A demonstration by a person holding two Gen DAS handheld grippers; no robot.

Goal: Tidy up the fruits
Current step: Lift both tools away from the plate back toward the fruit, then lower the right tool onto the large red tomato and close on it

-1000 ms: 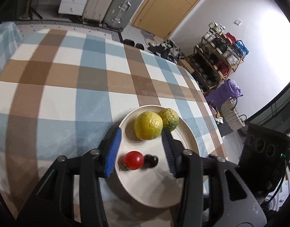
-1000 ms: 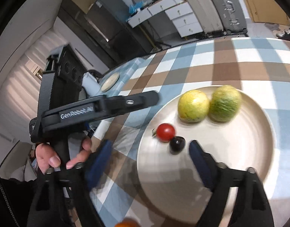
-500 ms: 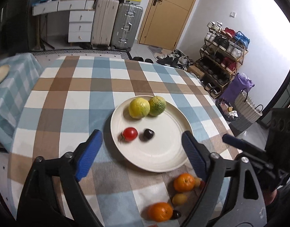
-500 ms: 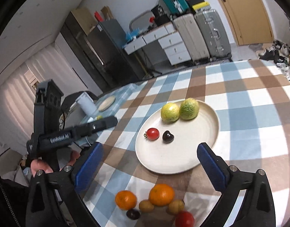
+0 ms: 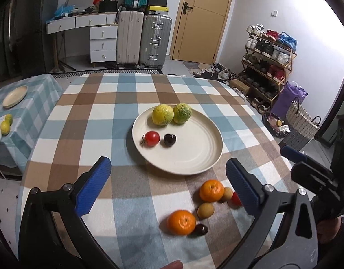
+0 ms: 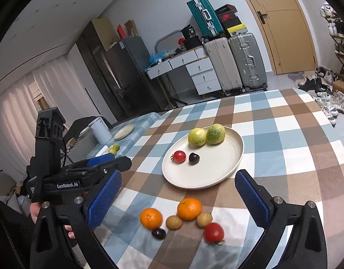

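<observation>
Fruits split between plate and cloth, about halfway sorted by the look of it. On the checked tablecloth (image 5: 86, 121), a cream plate (image 5: 194, 157) holding four pieces: yellow citrus (image 5: 162, 114) touching mottled green citrus (image 5: 182, 113) at the far rim, red tomato (image 5: 151, 138) just beside dark cherry (image 5: 169, 139) nearer the middle. Roughly half the plate bare. Loose on the cloth near the plate's close edge, six more: two oranges (image 6: 189, 209) (image 6: 151, 218), two small tan round fruits (image 6: 174, 222) (image 6: 204, 220), a second tomato (image 6: 213, 232), a second dark cherry (image 6: 158, 233). Judged remaining: moving that cluster onto the plate, possibly beside like kinds. Left gripper (image 5: 169, 188) spread wide and empty, hovering above the cloth between plate and loose cluster. Right gripper (image 6: 178, 199) likewise spread wide, nothing between its blue pads (image 6: 250, 197), framing the nearer orange. On a side table well apart, a second small plate (image 5: 14, 96) and two yellow-green fruits (image 5: 6, 124), untouched; whether part of the job, unclear.
</observation>
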